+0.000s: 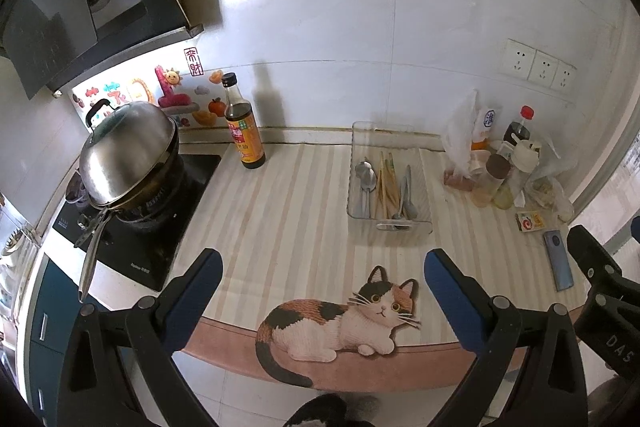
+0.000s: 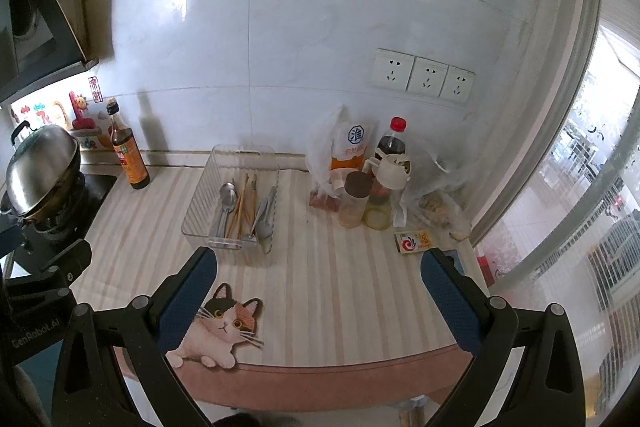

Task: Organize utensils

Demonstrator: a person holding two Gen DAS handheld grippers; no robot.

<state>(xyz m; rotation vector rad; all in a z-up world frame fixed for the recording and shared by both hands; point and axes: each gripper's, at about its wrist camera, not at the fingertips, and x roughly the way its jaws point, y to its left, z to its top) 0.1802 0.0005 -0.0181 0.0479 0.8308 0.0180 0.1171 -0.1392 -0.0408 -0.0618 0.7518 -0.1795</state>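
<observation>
I had both tools held back over the near edge of the desk (image 1: 304,195); the left hand-held gripper (image 1: 320,291) was spread wide with nothing between its blue pads; the right hand-held gripper (image 2: 318,291) was likewise spread wide and empty, hovering above the striped mat (image 2: 340,267) with the cat print (image 2: 224,331).

The utensils sat in a clear tray (image 1: 390,179) toward the back of the desk, near the wall; inside it I saw spoons (image 1: 366,179) on the left, chopsticks (image 1: 387,183) in the middle, and more metal pieces (image 1: 406,199) on the right, kind unclear; all lay lengthwise in the tray.

A dark sauce bottle (image 1: 242,131) stood left of the tray, well apart; beyond it a lidded wok (image 1: 128,155) sat on the stove (image 1: 132,223). Right of the tray was a cluster of jars, bags and a red-capped bottle (image 2: 392,143); a small box (image 2: 414,241) and a phone (image 1: 558,261) lay near the desk's right edge.
</observation>
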